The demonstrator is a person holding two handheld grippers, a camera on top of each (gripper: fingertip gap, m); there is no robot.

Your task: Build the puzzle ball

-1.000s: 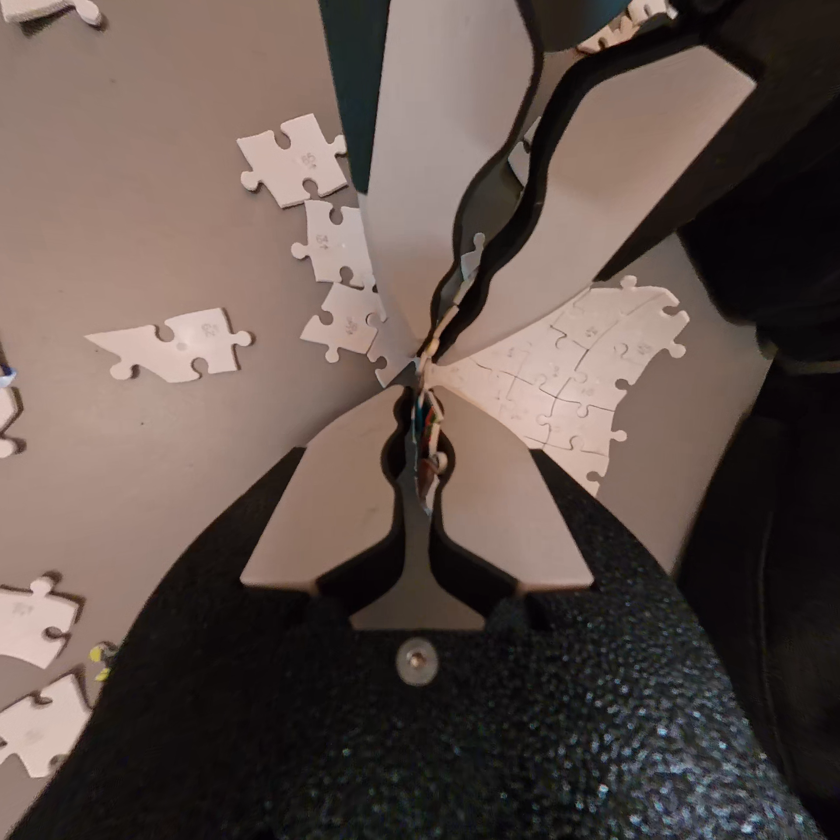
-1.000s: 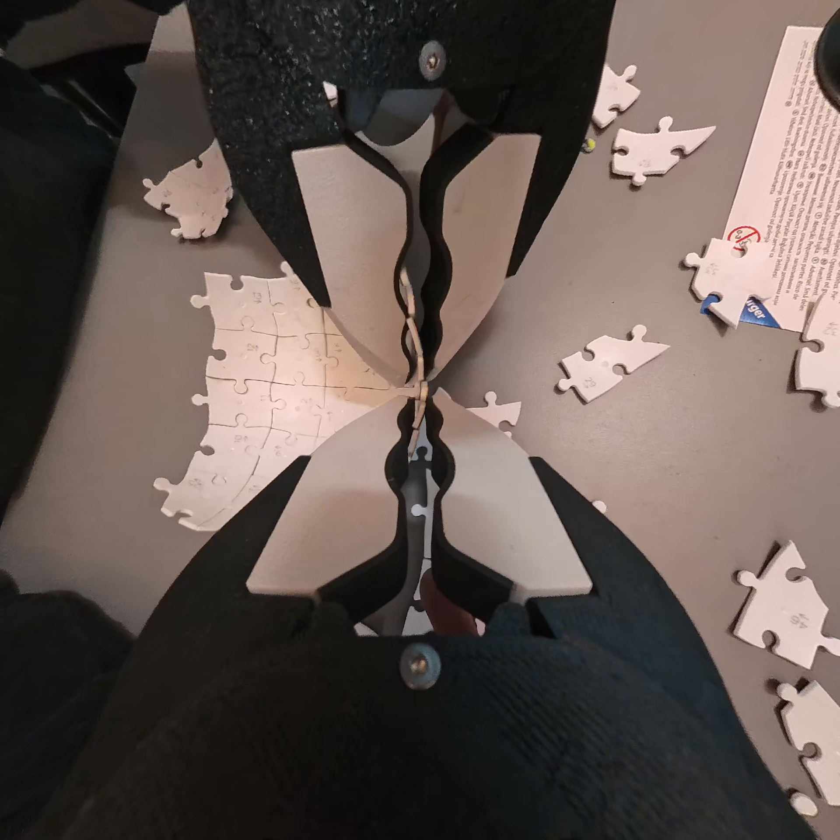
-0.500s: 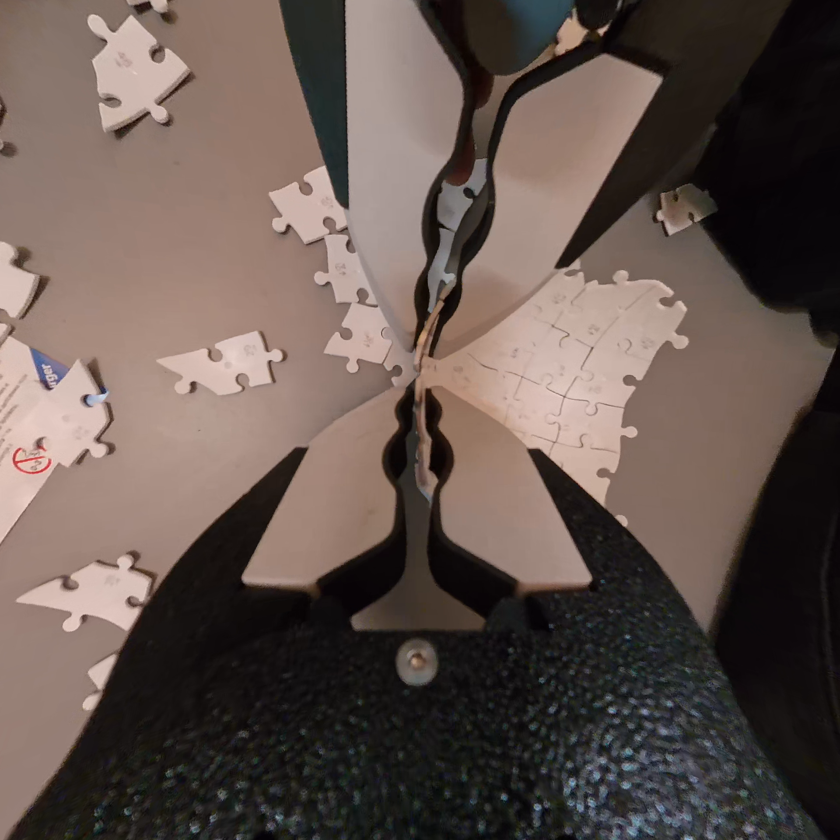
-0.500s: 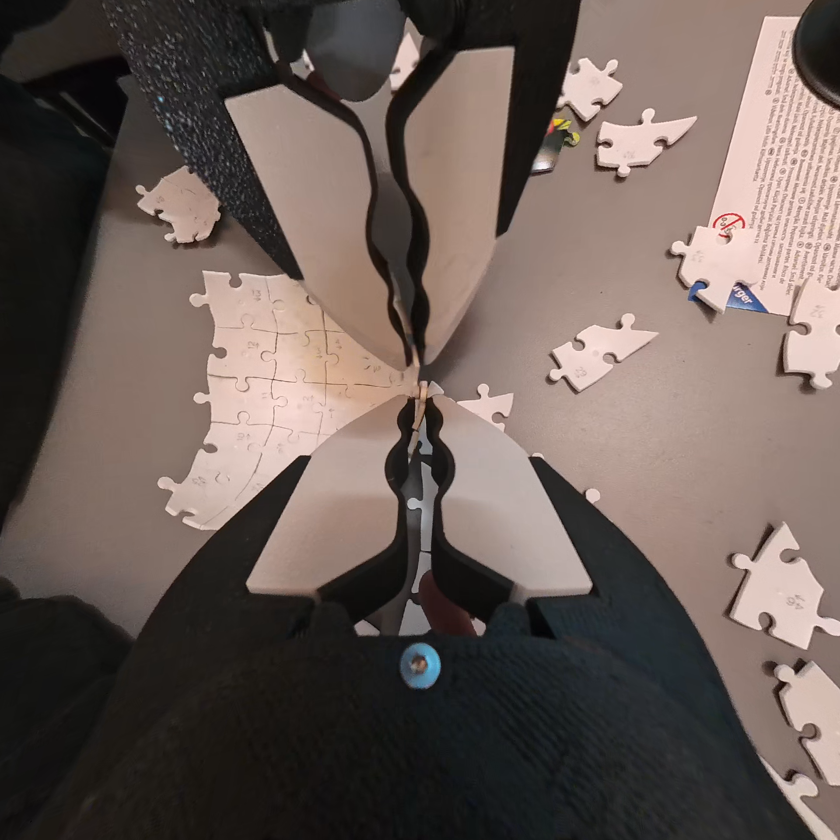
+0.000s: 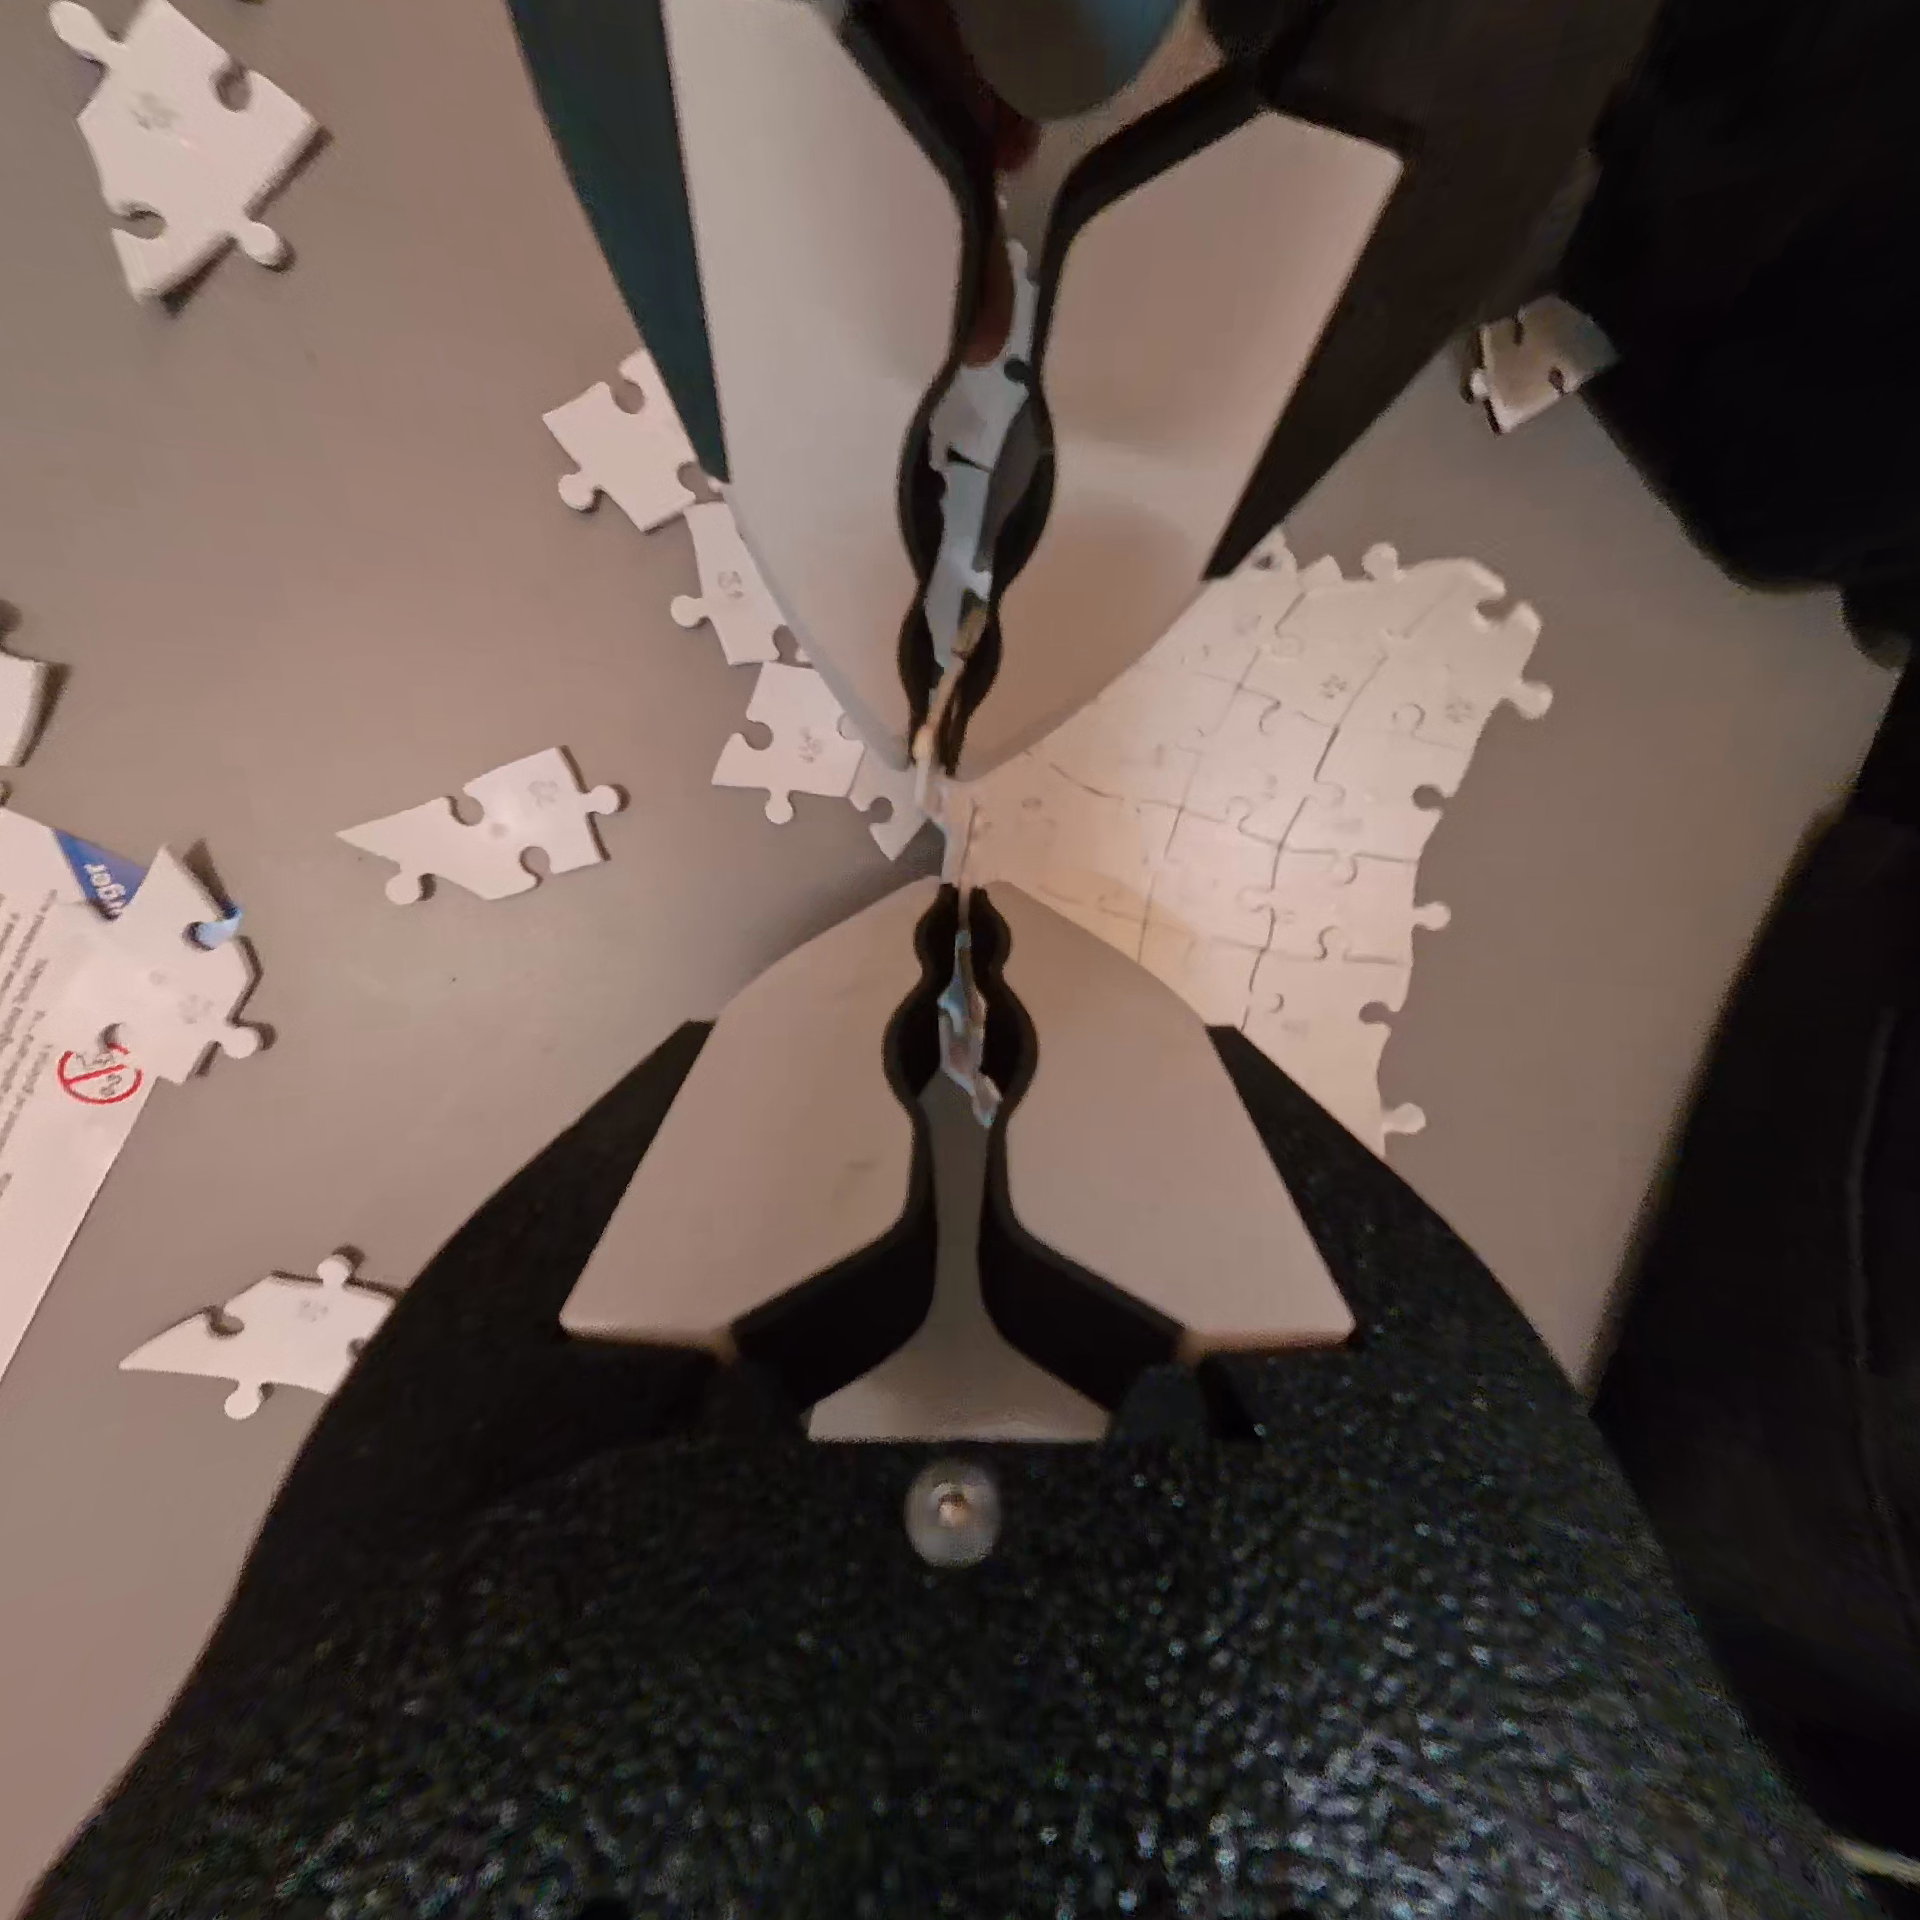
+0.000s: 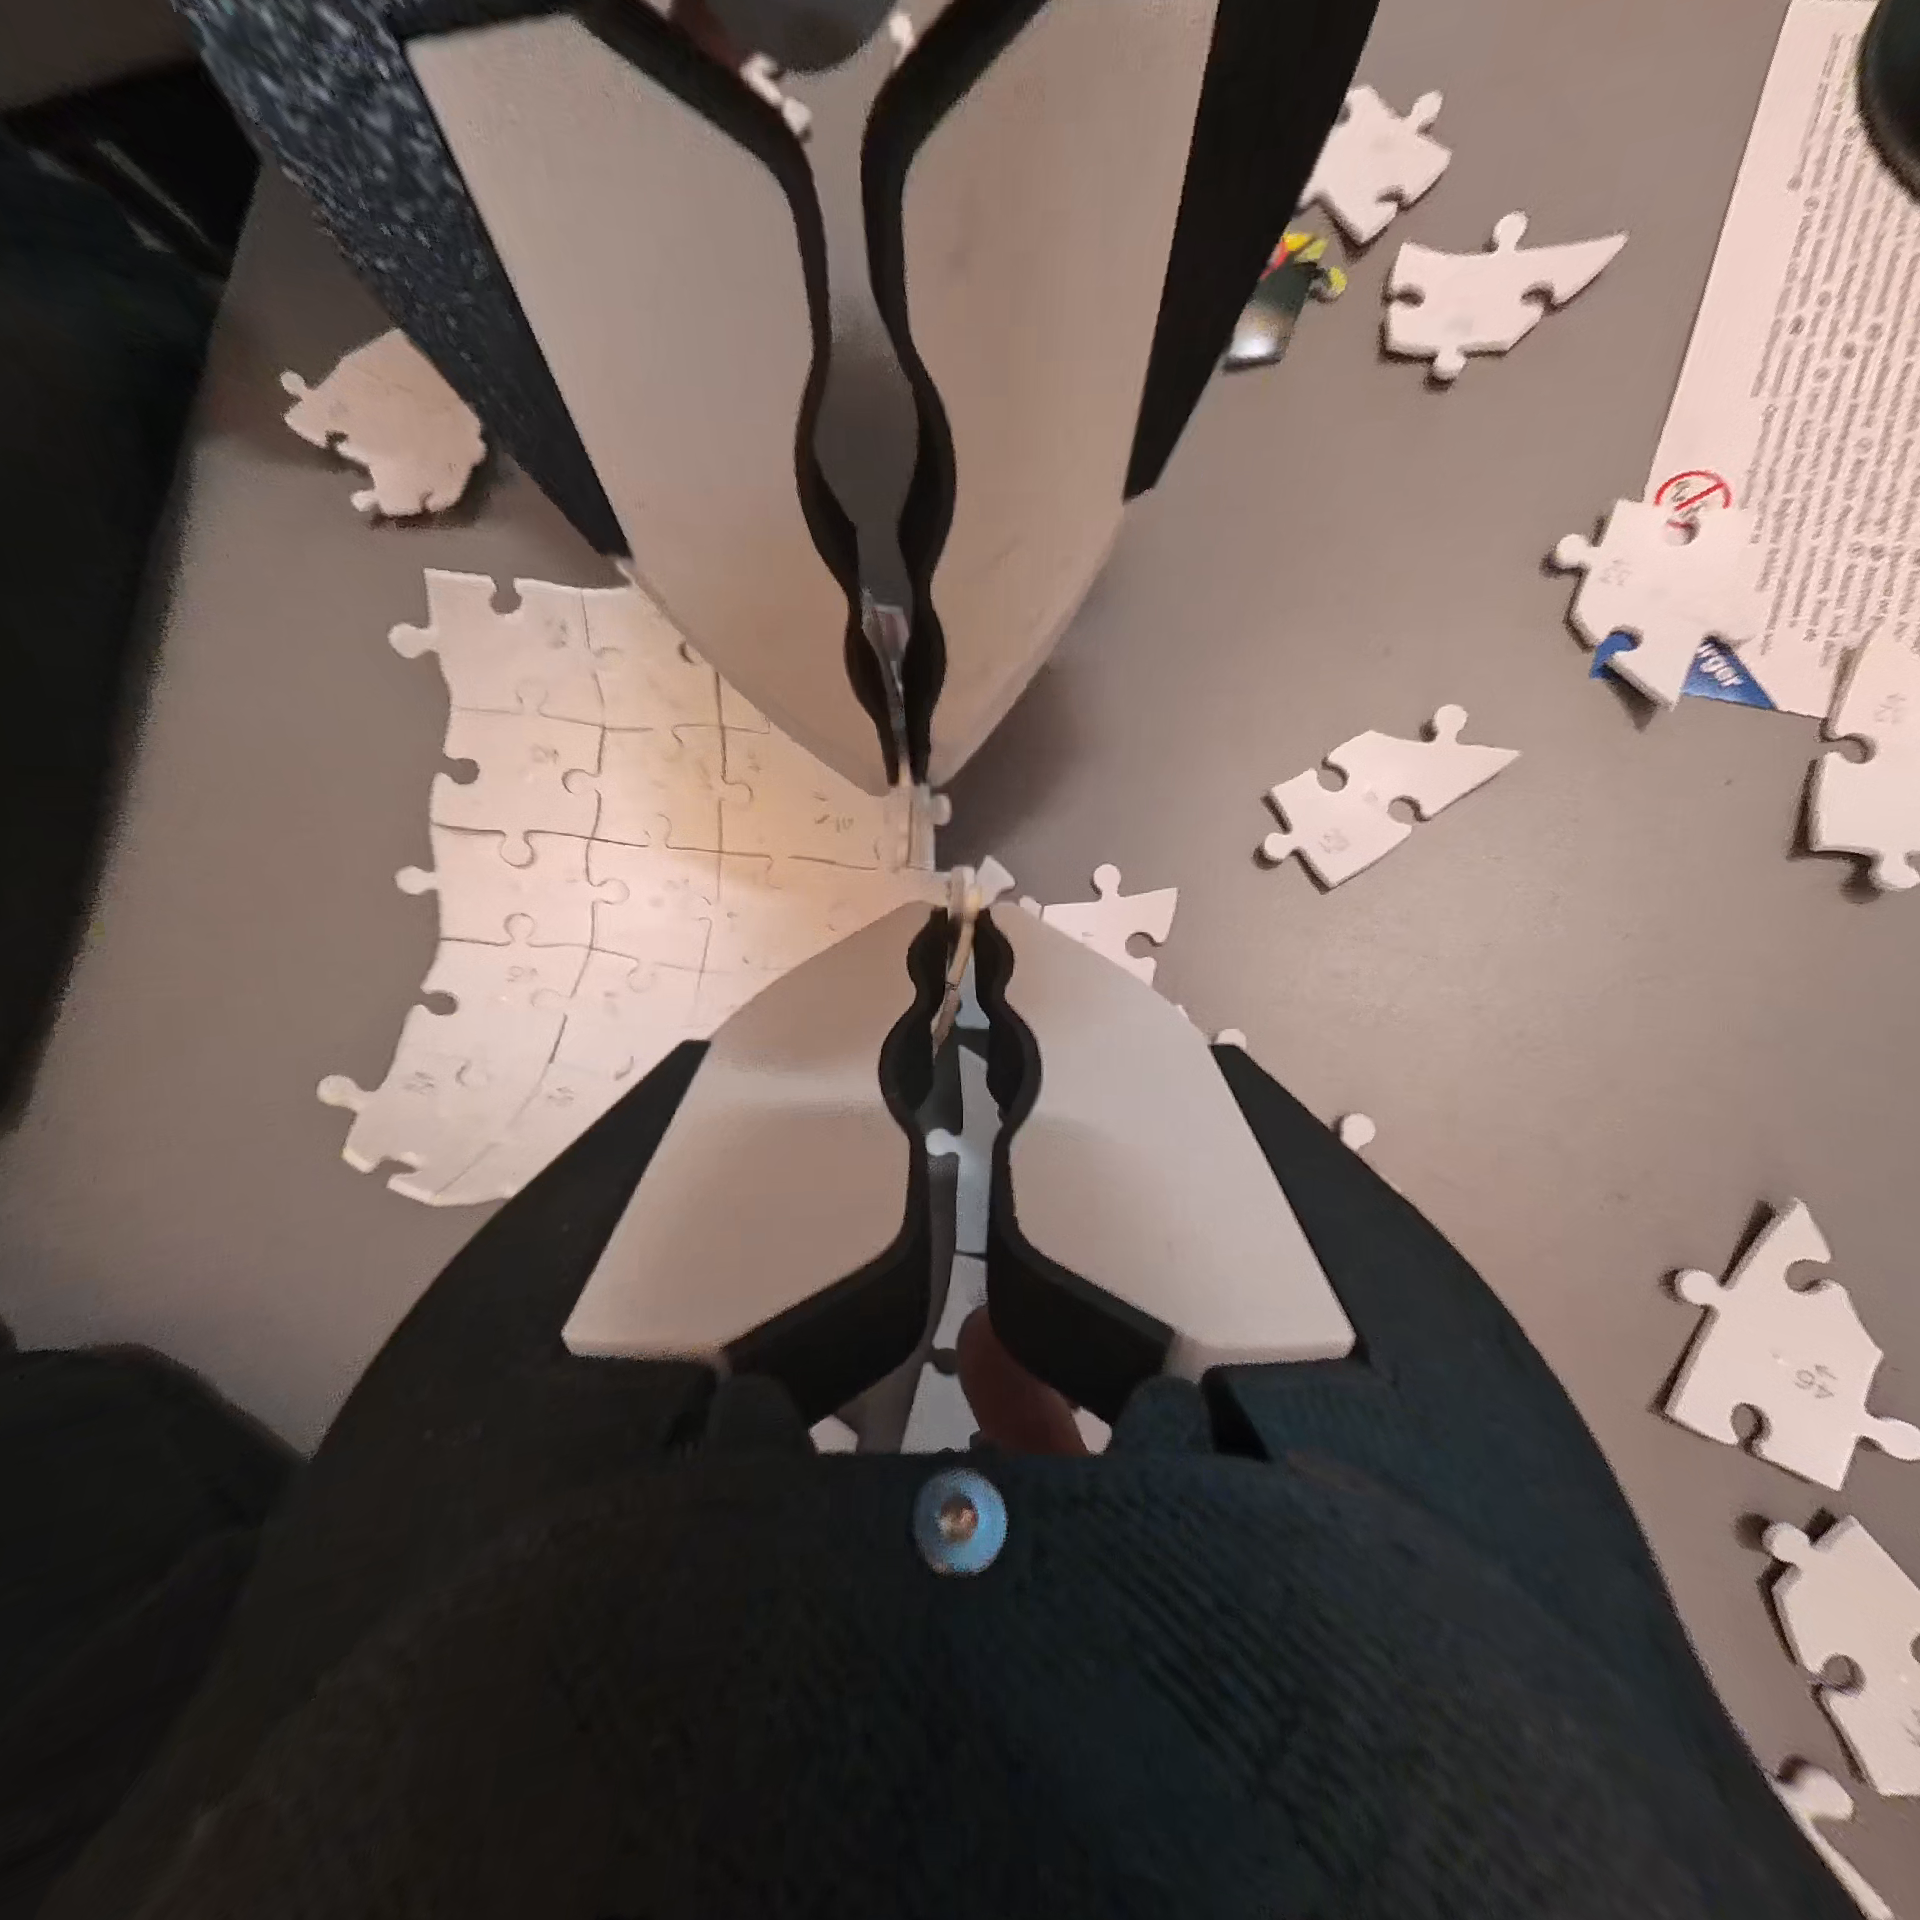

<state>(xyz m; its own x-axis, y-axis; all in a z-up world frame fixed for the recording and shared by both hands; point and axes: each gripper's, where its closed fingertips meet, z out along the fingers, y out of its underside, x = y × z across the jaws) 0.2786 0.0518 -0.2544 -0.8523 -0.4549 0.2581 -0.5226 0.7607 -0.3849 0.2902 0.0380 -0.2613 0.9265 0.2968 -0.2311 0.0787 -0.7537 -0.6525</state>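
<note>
Showing colourful piece (image 6: 1283, 301), right view only

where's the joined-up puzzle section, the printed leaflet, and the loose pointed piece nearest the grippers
joined-up puzzle section (image 6: 582, 852), right wrist view, middle of its pale back
printed leaflet (image 6: 1808, 395), right wrist view, its text area
loose pointed piece (image 5: 499, 831), left wrist view, centre of the piece
</note>
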